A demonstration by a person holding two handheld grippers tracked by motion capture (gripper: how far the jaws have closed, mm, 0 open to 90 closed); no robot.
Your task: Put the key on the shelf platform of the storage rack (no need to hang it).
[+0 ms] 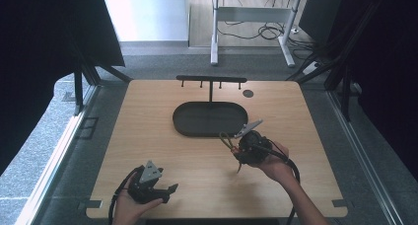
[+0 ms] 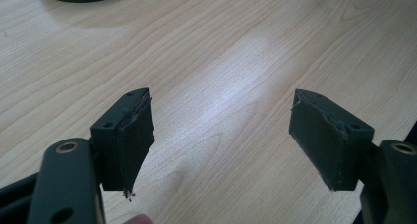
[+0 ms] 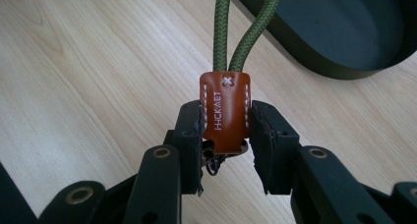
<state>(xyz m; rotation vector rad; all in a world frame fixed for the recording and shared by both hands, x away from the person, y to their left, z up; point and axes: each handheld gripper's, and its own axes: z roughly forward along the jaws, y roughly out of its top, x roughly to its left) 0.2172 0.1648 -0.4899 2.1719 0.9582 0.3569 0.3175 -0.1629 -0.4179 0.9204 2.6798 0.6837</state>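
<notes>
Spanning the high view, a pale wooden table [image 1: 197, 175] carries a black oval tray [image 1: 210, 118] with a T-shaped hook bar. Near the tray's front rim, a brown stitched leather tab [image 3: 225, 111] is pinched by the right gripper [image 3: 226, 130]; its olive braided cord loop [image 3: 243, 27] runs lengthwise away from the jaws, detail made plain solely by the right gripper view. Over bare wood, the left gripper [image 2: 221, 135] is held with jaws spread.

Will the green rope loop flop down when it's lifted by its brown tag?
Probably a bit. The green braided rope loop stands up from the brown stitched leather tag in a fairly tidy curve, so it seems springy rather than limp. It looks light for its size. The right tongs pinch the tag flat, so slipping seems unlikely.
</notes>
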